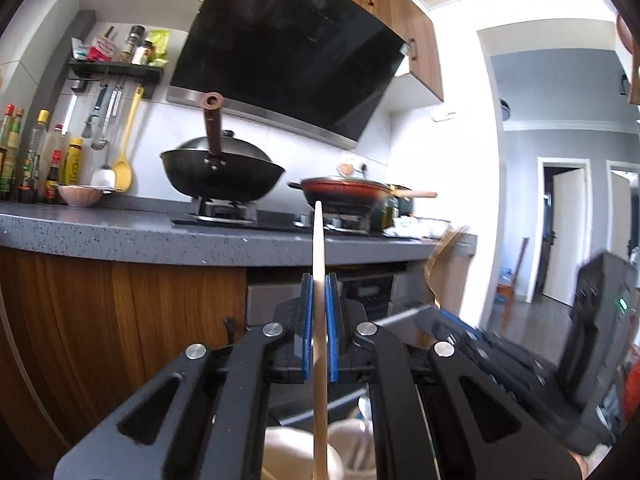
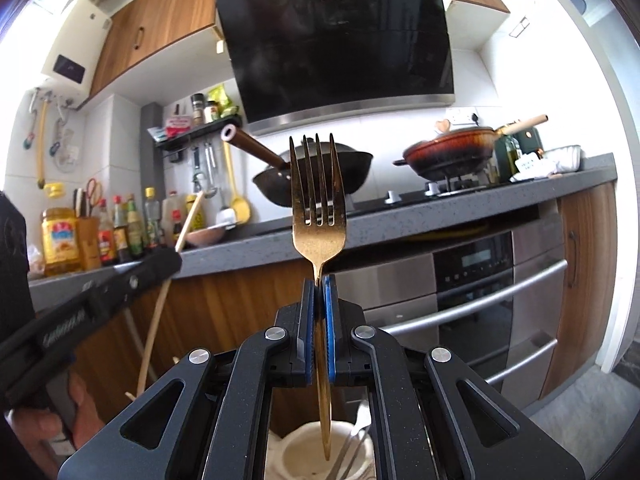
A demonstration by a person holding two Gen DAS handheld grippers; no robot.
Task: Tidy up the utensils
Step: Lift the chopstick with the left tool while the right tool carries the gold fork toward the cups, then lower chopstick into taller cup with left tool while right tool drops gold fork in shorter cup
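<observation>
- Clamping a gold fork (image 2: 318, 208) by its neck, the right gripper (image 2: 319, 312) points level with its blue pads closed on the metal, tines up, handle hanging over a cream utensil holder (image 2: 298, 446), probably just drawn out for sorting.
- Beside it, the left gripper (image 1: 319, 312) likewise pinches a wooden chopstick (image 1: 319, 280) upright, level.
- Beyond, the grey countertop (image 1: 120, 232) carries a wok (image 1: 222, 176).

Ahead of the tool, a black wok (image 1: 222, 174) and red pan (image 1: 344, 190) sit on the stove beneath a dark hood (image 1: 288, 48); sauce bottles (image 1: 28, 160) stand far left.
</observation>
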